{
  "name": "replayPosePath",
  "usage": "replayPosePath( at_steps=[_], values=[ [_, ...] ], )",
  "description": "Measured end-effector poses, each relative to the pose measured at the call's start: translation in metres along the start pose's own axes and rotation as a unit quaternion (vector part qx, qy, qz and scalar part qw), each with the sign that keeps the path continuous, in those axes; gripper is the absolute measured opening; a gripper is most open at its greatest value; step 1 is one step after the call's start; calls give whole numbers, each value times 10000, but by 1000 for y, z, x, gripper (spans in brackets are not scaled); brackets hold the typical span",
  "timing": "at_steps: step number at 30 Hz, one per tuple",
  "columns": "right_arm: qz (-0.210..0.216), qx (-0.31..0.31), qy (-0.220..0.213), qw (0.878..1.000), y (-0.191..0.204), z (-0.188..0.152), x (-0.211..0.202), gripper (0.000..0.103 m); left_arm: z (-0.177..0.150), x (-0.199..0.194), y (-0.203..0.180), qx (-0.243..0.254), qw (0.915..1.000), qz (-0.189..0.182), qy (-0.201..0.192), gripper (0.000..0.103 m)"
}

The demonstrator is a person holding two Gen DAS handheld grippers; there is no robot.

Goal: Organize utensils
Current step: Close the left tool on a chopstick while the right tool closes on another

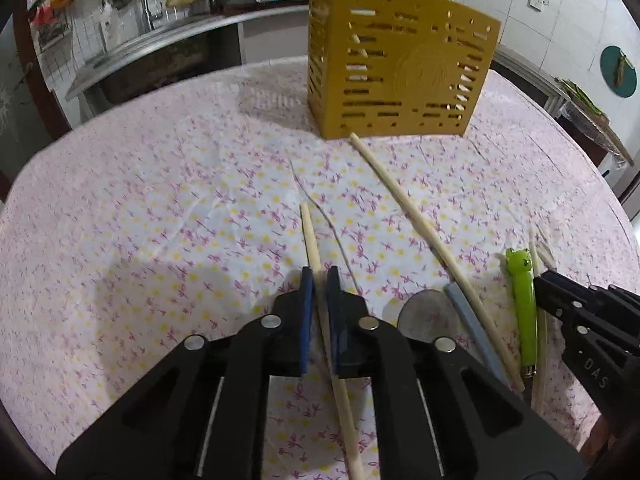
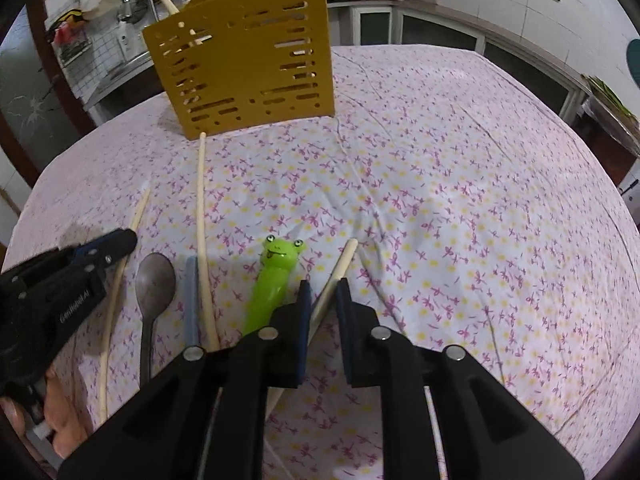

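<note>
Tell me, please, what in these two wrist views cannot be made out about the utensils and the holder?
- Yellow holder: its inside is hidden by its own walls in both views, so the count of chopsticks in it is unclear.
- Spoon: its handle end is hidden behind the right gripper.
- Chopstick between the left gripper pads: its lower end is cut off by the frame edge; firm contact is unclear.

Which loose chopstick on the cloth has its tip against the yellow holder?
The long chopstick running from beside the grey-blue stick up to the holder. The other two sit between gripper fingers.
</note>
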State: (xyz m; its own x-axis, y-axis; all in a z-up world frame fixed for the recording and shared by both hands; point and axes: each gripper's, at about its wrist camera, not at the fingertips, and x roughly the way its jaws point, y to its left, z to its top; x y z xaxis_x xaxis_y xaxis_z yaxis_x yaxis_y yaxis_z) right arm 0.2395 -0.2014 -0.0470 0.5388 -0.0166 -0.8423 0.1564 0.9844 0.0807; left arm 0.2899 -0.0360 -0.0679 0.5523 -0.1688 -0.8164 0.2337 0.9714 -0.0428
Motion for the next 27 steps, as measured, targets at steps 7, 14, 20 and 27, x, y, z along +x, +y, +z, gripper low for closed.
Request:
replayPosePath(
  at_steps=[7, 14, 20, 27],
  values=[
    [22, 233, -105, 9997, -3, 2, 3, 14, -1, 0, 8, -146, 9996, -226, 25, 7],
    [556, 40, -409, 9976, -21, 3, 3, 11, -5, -3, 13, -211, 9991, -366, -82, 6],
    [416, -501, -539, 9964, -24, 11, 2, 7, -4, -8, 22, -373, 9978, -528, -134, 5],
    [407, -655, -293, 9966, -19, 18, 10, 7, -1, -2, 23, -325, 9975, -626, 54, 6]
  ],
)
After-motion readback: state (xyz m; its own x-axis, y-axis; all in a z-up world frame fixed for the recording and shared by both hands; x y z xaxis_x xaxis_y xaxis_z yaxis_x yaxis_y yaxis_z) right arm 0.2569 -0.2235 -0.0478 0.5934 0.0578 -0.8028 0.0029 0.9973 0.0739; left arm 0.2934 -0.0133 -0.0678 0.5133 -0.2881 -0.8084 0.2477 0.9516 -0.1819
